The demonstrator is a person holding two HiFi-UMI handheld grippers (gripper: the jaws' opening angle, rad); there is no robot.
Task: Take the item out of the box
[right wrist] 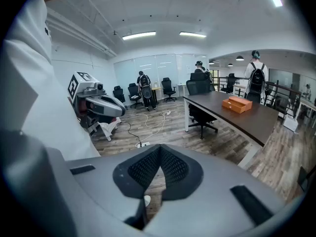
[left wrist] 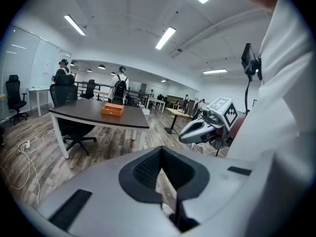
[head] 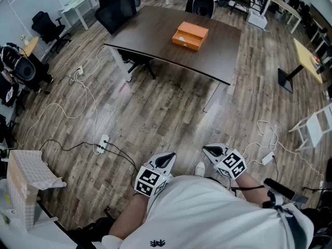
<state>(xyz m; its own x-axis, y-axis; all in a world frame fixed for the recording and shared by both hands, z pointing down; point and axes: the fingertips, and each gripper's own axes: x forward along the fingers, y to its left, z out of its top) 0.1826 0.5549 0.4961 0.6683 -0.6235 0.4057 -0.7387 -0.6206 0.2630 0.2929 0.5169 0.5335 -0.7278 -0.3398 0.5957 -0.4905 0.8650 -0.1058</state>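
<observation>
Holding my left claw (head: 167, 158) and right claw (head: 209, 150) closed and empty, I stand well apart from the orange box (head: 190, 35).

We see bright, even light from ceiling strips (left wrist: 165, 37), top of gripper views. Strong fisheye bend, dark corners there. Soft shadow under table (head: 155, 30), head view.

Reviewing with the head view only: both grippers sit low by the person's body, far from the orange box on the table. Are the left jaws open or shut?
Observer: The left gripper view shows the left gripper shut, nothing between its jaws.
Operator: And the right one?
Observer: The right gripper is shut and empty too.
Operator: Anyone near the table?
Observer: Yes, a person with a backpack stands beyond the table, well apart from the orange box.
</observation>
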